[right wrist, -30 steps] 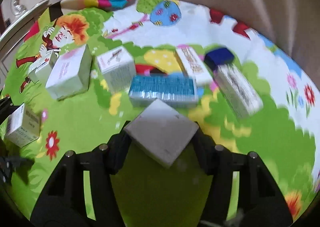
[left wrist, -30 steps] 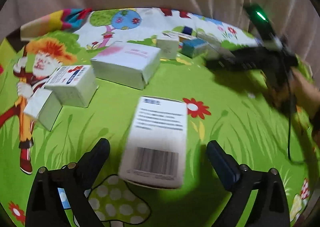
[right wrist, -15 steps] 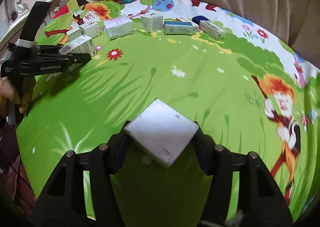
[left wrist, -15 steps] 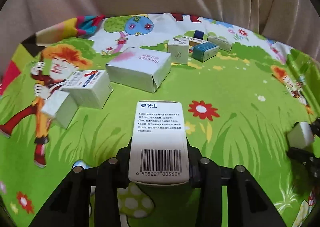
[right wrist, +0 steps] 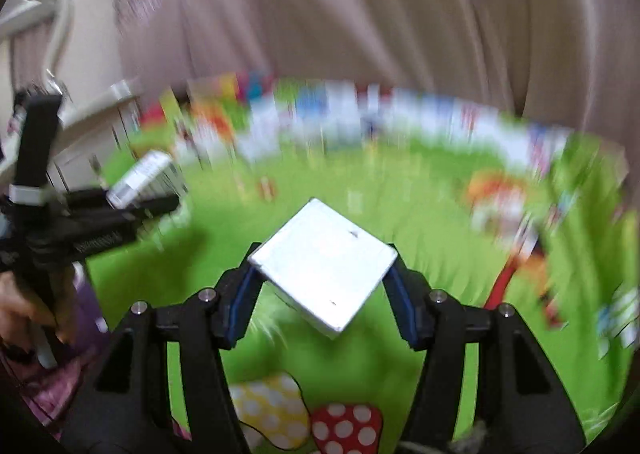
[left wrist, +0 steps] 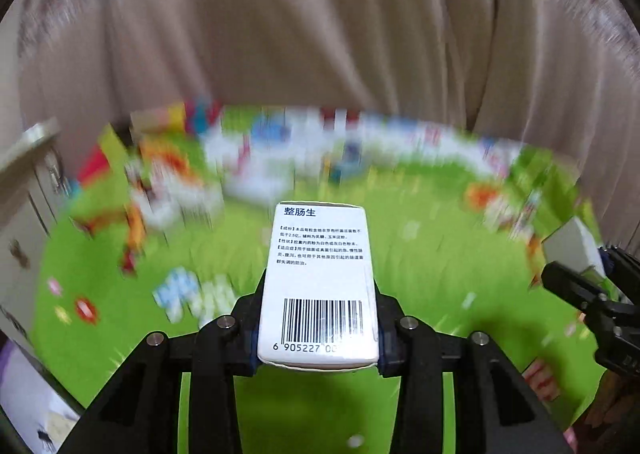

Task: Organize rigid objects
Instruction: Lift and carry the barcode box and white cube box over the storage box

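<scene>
My left gripper (left wrist: 318, 334) is shut on a white medicine box with a barcode (left wrist: 320, 282), lifted above the green cartoon-print cloth (left wrist: 420, 294). My right gripper (right wrist: 322, 286) is shut on a plain white square box (right wrist: 324, 266), held corner-forward and also off the cloth. In the left wrist view the right gripper (left wrist: 580, 286) with its white box (left wrist: 572, 246) shows at the right edge. The right wrist view has the left gripper (right wrist: 132, 205) with its box (right wrist: 140, 175) at the left. Several other boxes (left wrist: 256, 181) lie blurred at the cloth's far side.
Beige curtain folds (left wrist: 320, 33) hang behind the cloth. A pale cabinet (left wrist: 24, 181) stands at the left. A person's hand (right wrist: 24, 310) grips the left tool's handle. Motion blur smears the far row of boxes (right wrist: 320, 125).
The left gripper closed on the barcode box and lifted it back from the cloth. The right gripper carried its white box away from the far row, and both views now tilt up toward the curtain.
</scene>
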The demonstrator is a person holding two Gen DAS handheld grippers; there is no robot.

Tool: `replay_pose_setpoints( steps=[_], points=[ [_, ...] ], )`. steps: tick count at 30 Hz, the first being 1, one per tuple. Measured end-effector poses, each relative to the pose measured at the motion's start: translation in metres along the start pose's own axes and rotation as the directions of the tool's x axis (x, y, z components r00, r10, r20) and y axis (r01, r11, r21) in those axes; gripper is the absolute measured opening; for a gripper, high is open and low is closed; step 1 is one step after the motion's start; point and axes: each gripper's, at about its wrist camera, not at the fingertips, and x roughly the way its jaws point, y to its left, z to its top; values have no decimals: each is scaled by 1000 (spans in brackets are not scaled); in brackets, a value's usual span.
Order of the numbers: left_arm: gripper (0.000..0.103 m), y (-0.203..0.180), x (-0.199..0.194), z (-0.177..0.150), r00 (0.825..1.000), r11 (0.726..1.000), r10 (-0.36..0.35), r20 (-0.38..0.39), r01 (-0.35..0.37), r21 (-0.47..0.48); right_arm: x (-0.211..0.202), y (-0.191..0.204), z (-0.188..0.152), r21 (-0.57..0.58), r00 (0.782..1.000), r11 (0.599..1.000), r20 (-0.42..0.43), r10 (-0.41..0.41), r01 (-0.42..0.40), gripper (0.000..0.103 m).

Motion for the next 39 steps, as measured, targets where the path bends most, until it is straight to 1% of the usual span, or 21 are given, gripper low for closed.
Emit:
replay_pose_setpoints(
  steps=[1,2,3,4,5,8,10,12,17,24,30,35,39],
  points=[
    [41,-3,-19,8,997,1000,1,78,-1,3,-18,4,8,-15,997,1000,81,-9,10,62],
    [41,-7,-39,14,987,1000,10,159,-11,8,-40,10,17,-33,982,999,186,-24,31,62],
    [41,-9,-53,18,977,1000,18,214,-21,13,-54,14,23,-45,969,998,246,-36,49,62],
    [41,-13,-69,22,960,999,24,278,-31,19,-67,21,29,-60,951,995,304,-53,74,62],
    [41,-15,-84,25,942,999,30,335,-41,25,-81,28,35,-76,929,990,361,-81,116,62],
    [41,-18,-112,29,904,998,28,426,-47,34,-102,43,44,-93,892,982,440,-105,161,62],
    [41,-18,-122,30,895,998,22,445,-43,37,-113,51,48,-101,874,979,474,-107,175,62],
    [41,-16,-127,31,894,999,16,447,-37,37,-120,58,51,-113,866,978,489,-101,178,62],
    [41,-10,-131,27,898,999,25,440,-41,27,-127,64,55,-119,867,980,492,-79,157,62],
    [41,2,-134,13,908,999,46,416,-49,-4,-126,65,54,-133,877,983,478,-52,130,62],
    [41,17,-137,4,911,997,73,406,-67,-28,-124,76,55,-164,885,981,466,-17,105,62],
    [41,34,-142,-7,914,994,105,391,-90,-58,-120,92,53,-202,895,978,445,37,60,62],
    [41,51,-148,-15,913,989,143,381,-115,-96,-114,111,53,-253,903,967,418,99,11,62]
  ],
)
